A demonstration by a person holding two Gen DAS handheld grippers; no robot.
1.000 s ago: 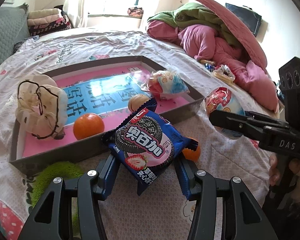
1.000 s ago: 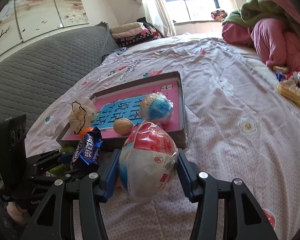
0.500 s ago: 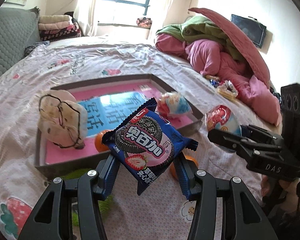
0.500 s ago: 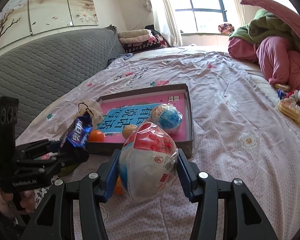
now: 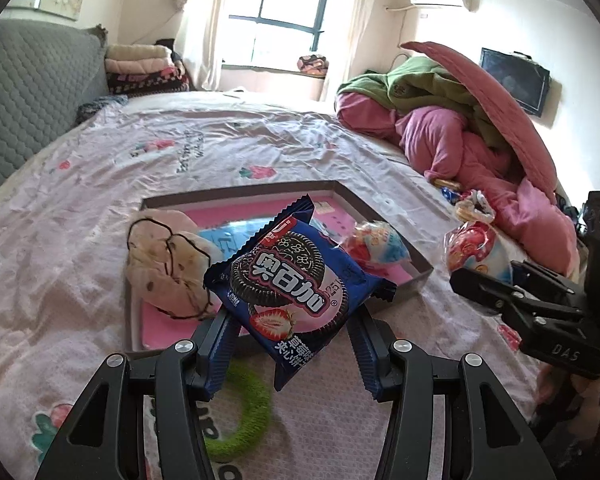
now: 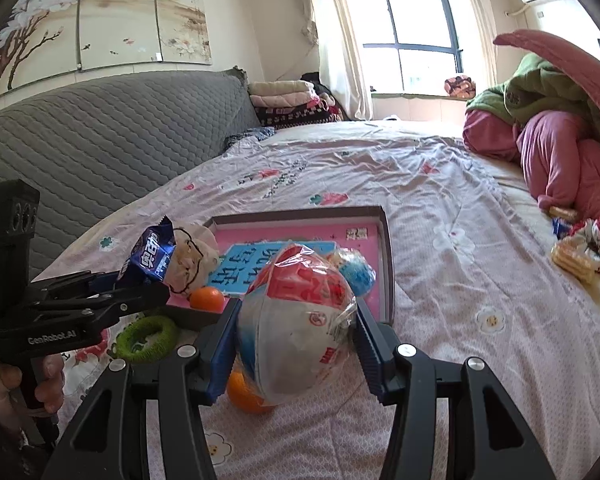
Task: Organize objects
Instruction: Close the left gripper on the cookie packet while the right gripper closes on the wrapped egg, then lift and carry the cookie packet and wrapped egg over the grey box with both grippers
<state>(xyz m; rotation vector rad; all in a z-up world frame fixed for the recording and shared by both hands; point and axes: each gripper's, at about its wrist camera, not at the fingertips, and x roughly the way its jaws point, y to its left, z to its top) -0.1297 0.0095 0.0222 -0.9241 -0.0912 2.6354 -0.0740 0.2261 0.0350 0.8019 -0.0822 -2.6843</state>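
My left fingers (image 5: 292, 344) are clamped on the blue cookie pack (image 5: 296, 284), held above the near edge of the tray (image 5: 384, 216) on the bed (image 5: 100, 184). My right fingers (image 6: 296, 344) grip a wrapped ball (image 6: 300, 320), up over an orange (image 6: 244, 396) near the tray's right corner.

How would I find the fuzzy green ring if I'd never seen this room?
Look at the bed, then the shallow pink-lined tray on it. Just outside the tray's near corner, on the sheet, lies the green ring: the only green, hollow, fuzzy thing there, unlike the round orange fruit nearby.
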